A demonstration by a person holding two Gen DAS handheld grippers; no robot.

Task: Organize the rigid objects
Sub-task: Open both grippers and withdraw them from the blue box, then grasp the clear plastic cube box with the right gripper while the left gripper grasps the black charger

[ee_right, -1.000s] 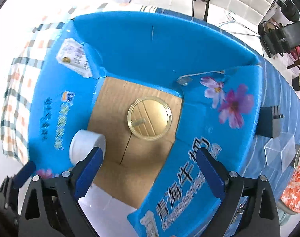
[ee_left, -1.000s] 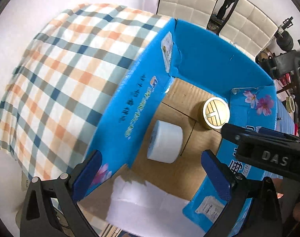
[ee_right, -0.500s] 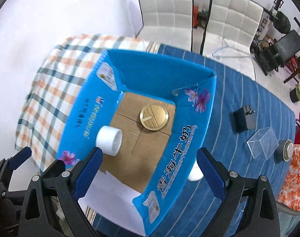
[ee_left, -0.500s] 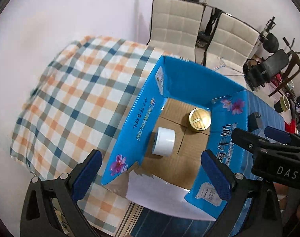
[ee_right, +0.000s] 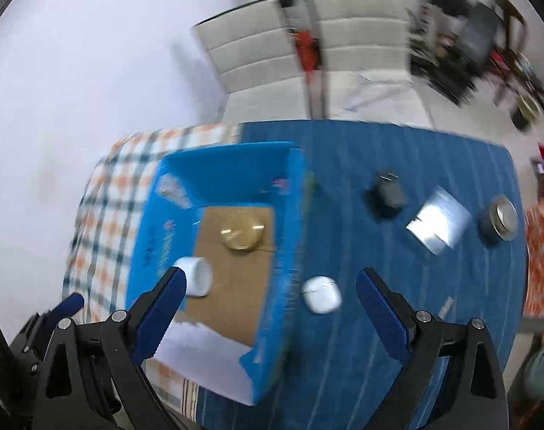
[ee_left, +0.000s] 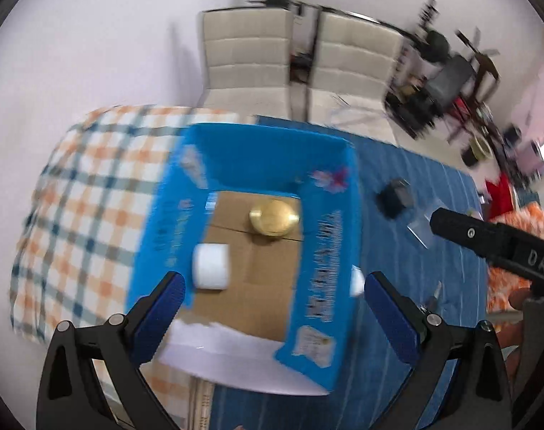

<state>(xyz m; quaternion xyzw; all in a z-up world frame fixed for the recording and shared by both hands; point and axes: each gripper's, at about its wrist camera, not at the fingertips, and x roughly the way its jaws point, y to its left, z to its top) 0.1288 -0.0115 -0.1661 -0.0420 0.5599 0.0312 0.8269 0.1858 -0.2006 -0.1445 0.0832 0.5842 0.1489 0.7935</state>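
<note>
A blue cardboard box (ee_left: pixel 329 251) (ee_right: pixel 290 251) stands open on the table. Inside lie a white roll (ee_left: pixel 211 266) (ee_right: pixel 196 275) and a gold round tin (ee_left: pixel 273 218) (ee_right: pixel 241 231). On the blue striped cloth right of the box lie a white case (ee_right: pixel 322 294), a black cube (ee_right: pixel 388 193) (ee_left: pixel 395 195), a clear plastic box (ee_right: pixel 438 224) and a round metal-lidded tin (ee_right: pixel 501 216). My left gripper (ee_left: pixel 270 317) is open and empty, high above the box. My right gripper (ee_right: pixel 268 313) is open and empty, high above the box's right wall.
A checked cloth (ee_left: pixel 85 208) covers the table's left part, a blue striped cloth (ee_right: pixel 415 286) the right. Two white chairs (ee_left: pixel 300 57) stand behind the table. An orange patterned cloth (ee_left: pixel 523 236) lies at the far right. The right gripper's body (ee_left: pixel 494 243) crosses the left wrist view.
Both grippers have risen well above the box and swung to the right. The view is now blurred by motion. The objects on the blue cloth have come into view.
</note>
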